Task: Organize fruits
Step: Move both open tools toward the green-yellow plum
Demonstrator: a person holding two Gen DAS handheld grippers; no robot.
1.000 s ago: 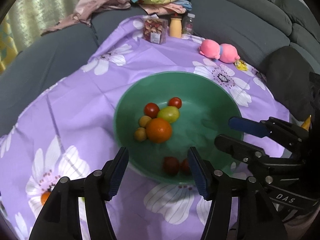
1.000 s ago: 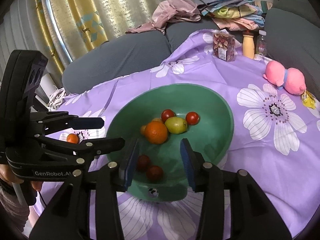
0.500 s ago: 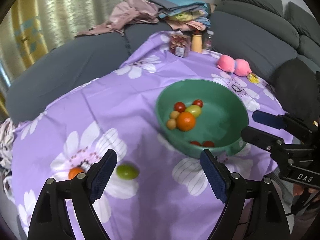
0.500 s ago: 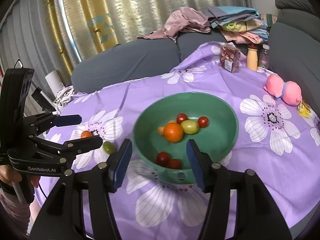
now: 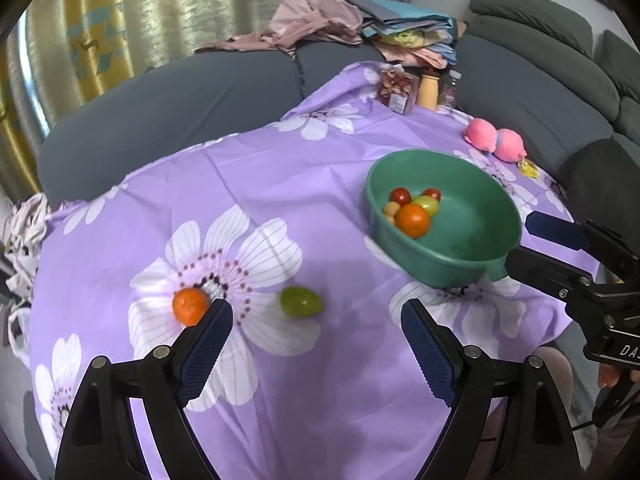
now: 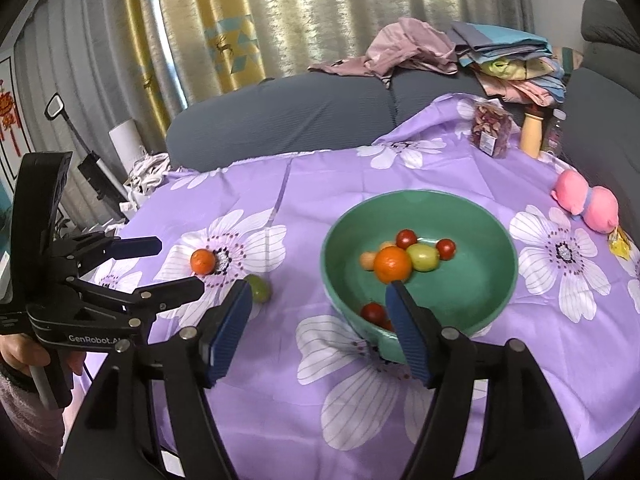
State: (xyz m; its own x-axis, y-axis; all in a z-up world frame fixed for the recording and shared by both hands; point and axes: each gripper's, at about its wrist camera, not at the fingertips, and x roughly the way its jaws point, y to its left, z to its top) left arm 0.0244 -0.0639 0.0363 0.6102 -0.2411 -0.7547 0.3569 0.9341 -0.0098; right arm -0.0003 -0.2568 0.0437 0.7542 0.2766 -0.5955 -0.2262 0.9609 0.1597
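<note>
Both grippers have pulled back from the green bowl (image 6: 508, 240) since a second ago; cloth to its left now in view. Left gripper (image 5: 316, 324) spread wide, empty, hanging over the purple floral cloth (image 5: 280, 420). Right gripper (image 6: 318, 304) empty, jaws opening, near bowl rim. Readable text: "GenRobot.AI" on the left gripper body in the right wrist view, "DA…" partial on the right gripper in the left wrist view. Bowl holds a big orange (image 6: 393, 264), a yellow-green fruit (image 6: 423, 256), several red tomatoes, small yellow-orange ones. Loose on cloth: small orange (image 5: 190, 306) on a flower print, green fruit (image 5: 301, 301) near it, apart.
</note>
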